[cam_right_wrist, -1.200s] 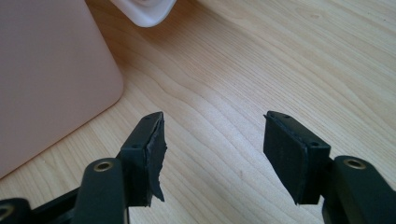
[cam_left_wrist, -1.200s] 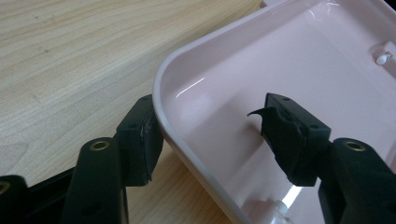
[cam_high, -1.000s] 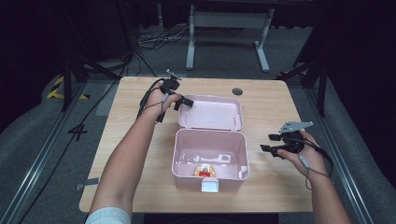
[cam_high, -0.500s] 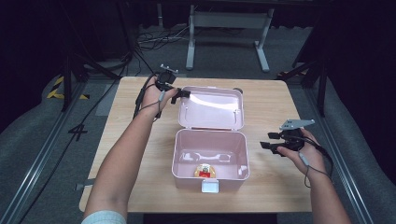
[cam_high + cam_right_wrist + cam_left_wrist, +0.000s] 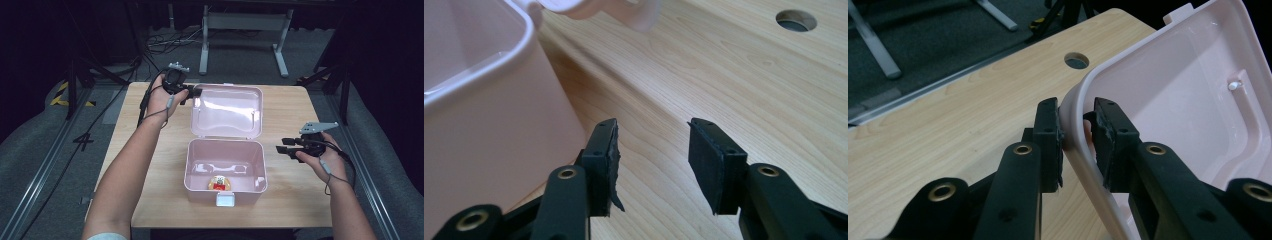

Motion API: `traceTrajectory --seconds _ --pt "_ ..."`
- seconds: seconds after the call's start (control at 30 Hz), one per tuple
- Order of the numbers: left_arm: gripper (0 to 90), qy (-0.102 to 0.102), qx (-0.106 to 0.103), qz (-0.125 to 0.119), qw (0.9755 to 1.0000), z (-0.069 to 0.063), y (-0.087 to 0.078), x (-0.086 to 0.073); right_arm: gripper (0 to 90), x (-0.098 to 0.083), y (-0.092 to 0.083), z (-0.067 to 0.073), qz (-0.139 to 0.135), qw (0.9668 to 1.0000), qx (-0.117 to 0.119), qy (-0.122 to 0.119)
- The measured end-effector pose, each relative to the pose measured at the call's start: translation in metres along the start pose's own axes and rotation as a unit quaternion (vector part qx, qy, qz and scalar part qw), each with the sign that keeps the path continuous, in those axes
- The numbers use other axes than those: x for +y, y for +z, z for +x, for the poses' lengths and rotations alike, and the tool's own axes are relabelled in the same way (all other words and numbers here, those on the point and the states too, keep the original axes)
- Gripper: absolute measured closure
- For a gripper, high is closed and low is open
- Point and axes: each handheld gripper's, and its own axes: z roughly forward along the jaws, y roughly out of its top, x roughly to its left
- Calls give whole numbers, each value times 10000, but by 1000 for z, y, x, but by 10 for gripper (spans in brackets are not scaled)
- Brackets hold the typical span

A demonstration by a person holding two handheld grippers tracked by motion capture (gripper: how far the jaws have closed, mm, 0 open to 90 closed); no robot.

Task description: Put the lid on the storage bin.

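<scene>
A pink plastic box (image 5: 225, 170) stands open at the middle of the wooden table, with a small red and yellow toy (image 5: 218, 183) inside near its front wall. Its hinged lid (image 5: 227, 111) is lifted and tilted up behind it. My left gripper (image 5: 193, 93) is shut on the lid's left corner rim (image 5: 1075, 122), one jaw on each side. Just right of the box my right gripper (image 5: 281, 148) is open and points left at the box wall (image 5: 484, 125), nothing between its fingers (image 5: 604, 160).
The table (image 5: 295, 105) has a round cable hole (image 5: 1076, 60) at the back. A white latch tab (image 5: 225, 200) sticks out of the box's front. Dark floor, cables and a metal stand (image 5: 245, 22) lie beyond the table's far edge.
The lid lay nearly flat behind the box; my left gripper has raised it, moving up and back. My right gripper has hardly moved.
</scene>
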Motion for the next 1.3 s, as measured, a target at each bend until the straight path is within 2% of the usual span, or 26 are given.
traceTrajectory --seconds 0.17,0.4,0.5,0.63,0.73,0.87,0.93,1.1,1.3 --pt "742 173 68 -53 9998 -6 -8 3 594 5 -4 6 -86 9999 118 -17" --pt "752 346 14 -218 9992 -15 -24 6 610 13 -14 19 -227 9992 311 -55" --pt "752 504 56 -265 9984 -21 -32 6 624 15 -18 23 -245 9992 312 -107" --pt "755 587 31 -333 9977 -28 -42 7 637 18 -23 29 -362 9982 479 -57" --pt "755 725 90 -372 9966 -35 -48 7 640 20 -26 32 -478 9968 634 -2" --pt "737 1110 345 -345 9926 -45 -54 6 651 23 -31 36 -497 9967 638 -49" --pt "737 1155 362 -357 9920 -49 -56 6 656 24 -33 38 -511 9965 660 -60" --pt "732 1260 273 -489 9904 -58 -67 3 674 26 -36 44 -527 9945 905 23" --pt "733 1258 67 -665 9898 -62 -80 -4 679 30 -38 52 -472 9941 978 -52"
